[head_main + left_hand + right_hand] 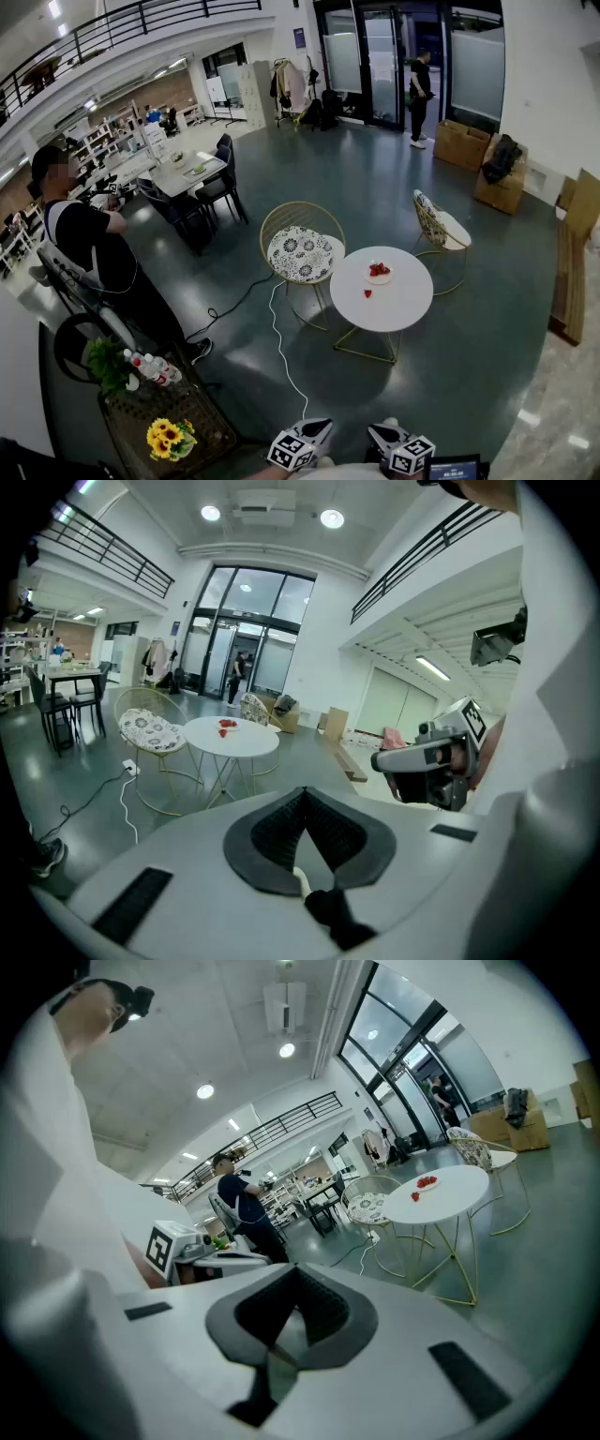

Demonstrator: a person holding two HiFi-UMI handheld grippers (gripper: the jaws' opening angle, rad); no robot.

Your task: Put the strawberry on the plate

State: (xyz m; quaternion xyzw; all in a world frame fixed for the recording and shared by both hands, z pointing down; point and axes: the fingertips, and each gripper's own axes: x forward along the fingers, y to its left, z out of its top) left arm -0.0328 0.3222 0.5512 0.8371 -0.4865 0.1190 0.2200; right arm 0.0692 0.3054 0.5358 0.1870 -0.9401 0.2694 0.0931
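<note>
Head view: round white table (401, 302) bears a strawberry (367, 293) near the plate (379, 280); left gripper (305, 803), right gripper (293, 1283) closed, empty.

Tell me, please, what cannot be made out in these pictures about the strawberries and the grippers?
Plate, head view: too small and far to count the strawberries on it.
Loose strawberry on the table: only a red speck in every view; its condition is unreadable.
Left gripper and right gripper, head view: the bottom edge cuts off the hands holding them.
</note>
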